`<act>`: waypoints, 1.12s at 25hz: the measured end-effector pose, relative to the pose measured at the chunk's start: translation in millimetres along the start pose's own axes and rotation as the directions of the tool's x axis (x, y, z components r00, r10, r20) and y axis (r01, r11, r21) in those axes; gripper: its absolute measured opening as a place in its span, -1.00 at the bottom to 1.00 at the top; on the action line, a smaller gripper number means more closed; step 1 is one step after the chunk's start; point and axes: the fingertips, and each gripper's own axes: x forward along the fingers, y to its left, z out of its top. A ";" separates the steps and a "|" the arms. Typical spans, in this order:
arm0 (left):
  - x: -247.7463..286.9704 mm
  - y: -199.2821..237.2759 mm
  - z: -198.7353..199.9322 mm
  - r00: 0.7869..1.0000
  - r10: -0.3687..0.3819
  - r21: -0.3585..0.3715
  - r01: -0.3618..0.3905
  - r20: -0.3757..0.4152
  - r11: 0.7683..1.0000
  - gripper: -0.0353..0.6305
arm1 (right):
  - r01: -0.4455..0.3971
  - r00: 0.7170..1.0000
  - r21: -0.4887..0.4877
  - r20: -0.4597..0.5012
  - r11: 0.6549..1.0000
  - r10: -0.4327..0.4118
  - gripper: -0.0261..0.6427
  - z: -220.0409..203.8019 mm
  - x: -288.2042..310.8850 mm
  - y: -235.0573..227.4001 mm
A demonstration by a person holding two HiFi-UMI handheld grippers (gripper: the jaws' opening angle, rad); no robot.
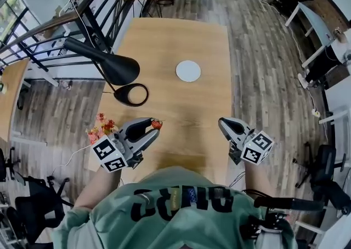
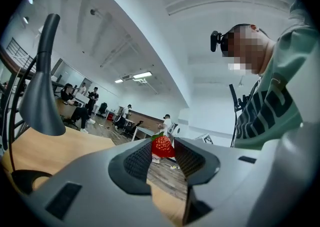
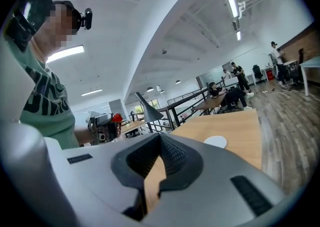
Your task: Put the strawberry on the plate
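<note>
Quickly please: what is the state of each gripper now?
Left gripper: closed on the strawberry.
Right gripper: closed, empty.

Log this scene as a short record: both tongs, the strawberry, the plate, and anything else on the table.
Left tongs: shut on the strawberry, near left of the table
Strawberry: red, green leaves, pinched at the tips, off the tabletop
Right tongs: shut, empty, near right of the table
Plate: white, round, bare, mid-table, ahead of both tongs
Lamp: black, on the table's left side
Flowers: at the near left edge
Status: strawberry not yet on the plate
</note>
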 end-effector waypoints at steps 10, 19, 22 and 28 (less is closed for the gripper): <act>100.8 59.0 -17.7 0.992 -0.002 0.088 0.013 -0.128 0.996 -0.47 | 0.017 0.999 -0.013 0.033 1.000 -0.016 -0.90 -10.3 14.0 -54.5; 161.8 150.9 -61.9 0.985 0.019 0.081 -0.005 -0.174 0.997 -0.47 | 0.020 1.000 -0.037 -0.001 0.999 -0.020 -0.90 -19.8 71.1 -122.2; 173.9 196.9 -72.1 0.987 0.068 0.036 -0.063 -0.143 0.997 -0.47 | 0.022 1.000 -0.048 -0.004 0.999 -0.023 -0.90 -19.2 95.5 -150.8; 195.0 281.1 -114.4 0.972 0.175 0.030 -0.173 -0.159 0.985 -0.47 | 0.023 0.999 -0.039 -0.029 0.999 -0.024 -0.90 -42.1 138.4 -199.9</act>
